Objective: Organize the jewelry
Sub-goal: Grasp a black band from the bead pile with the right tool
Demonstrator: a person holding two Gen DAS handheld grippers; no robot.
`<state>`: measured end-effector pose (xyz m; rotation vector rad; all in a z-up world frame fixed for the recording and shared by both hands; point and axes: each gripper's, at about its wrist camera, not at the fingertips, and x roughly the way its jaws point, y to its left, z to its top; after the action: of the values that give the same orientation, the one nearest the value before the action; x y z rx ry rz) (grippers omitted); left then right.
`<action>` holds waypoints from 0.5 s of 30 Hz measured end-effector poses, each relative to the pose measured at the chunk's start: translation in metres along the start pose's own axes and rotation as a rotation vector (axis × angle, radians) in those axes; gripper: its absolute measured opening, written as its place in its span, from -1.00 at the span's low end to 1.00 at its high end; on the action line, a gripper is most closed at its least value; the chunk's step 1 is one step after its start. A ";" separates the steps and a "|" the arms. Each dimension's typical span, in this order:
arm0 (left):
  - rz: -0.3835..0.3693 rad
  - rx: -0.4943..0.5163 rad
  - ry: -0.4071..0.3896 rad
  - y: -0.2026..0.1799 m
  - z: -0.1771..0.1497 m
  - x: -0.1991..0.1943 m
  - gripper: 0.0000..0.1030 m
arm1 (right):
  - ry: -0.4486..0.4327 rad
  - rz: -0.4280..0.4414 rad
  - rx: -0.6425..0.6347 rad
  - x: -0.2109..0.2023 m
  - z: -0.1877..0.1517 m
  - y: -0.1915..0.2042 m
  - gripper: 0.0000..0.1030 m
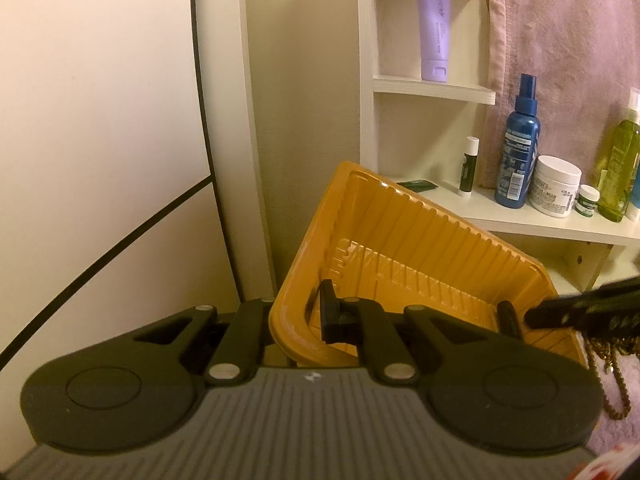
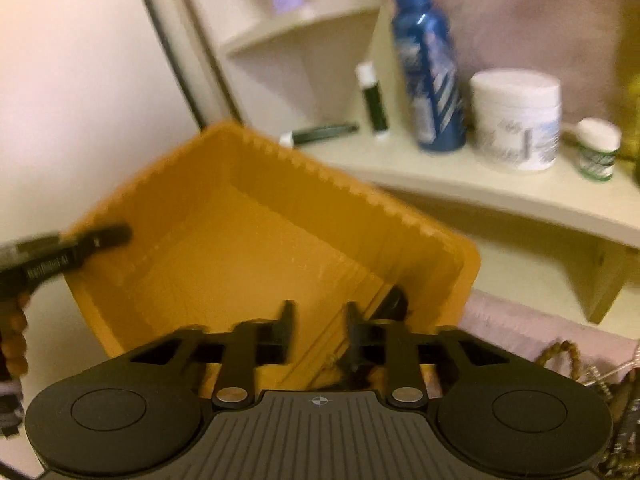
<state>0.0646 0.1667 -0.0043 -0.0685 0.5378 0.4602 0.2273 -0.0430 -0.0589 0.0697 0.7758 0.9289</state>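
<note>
While the pink cloth (image 1: pixel 560 40) fills the upper right of the left wrist view and the pale shelf (image 1: pixel 520 220) of bottles crosses the right side below it, the orange tray (image 1: pixel 400 248) sits tilted in the middle of both views, its ribbed floor bare. The left gripper (image 1: pixel 316 316) at the lower centre is clamped tight on the tray's near left rim, holding it up at a slant. The right gripper (image 2: pixel 318 332) stands about half open over the tray's near right corner in its own view, and its pads press on nothing I can make out; something dark and thin lies just under its right finger, too blurred to name. The jewelry is a heap of beaded necklaces (image 1: pixel 612 368) at the lower right edge of the left view, lying on cloth beside the tray and under the right gripper. I judge the strands light, limp and prone to tangling and slipping, so pinch a bunched part of one strand. The tray looks thin, light and stiff enough at its rim.
</note>
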 end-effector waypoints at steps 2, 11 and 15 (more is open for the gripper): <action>0.000 -0.002 0.000 0.000 0.000 0.000 -0.85 | -0.048 -0.003 0.018 -0.013 0.004 -0.003 -0.12; 0.002 -0.004 0.000 -0.001 0.000 0.001 -0.85 | -0.193 -0.121 0.105 -0.105 -0.009 -0.038 -0.11; 0.006 -0.003 0.002 -0.001 0.000 0.002 -0.85 | -0.176 -0.208 0.147 -0.141 -0.034 -0.057 -0.11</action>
<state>0.0663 0.1666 -0.0048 -0.0701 0.5390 0.4664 0.1958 -0.1913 -0.0245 0.1936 0.6727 0.6581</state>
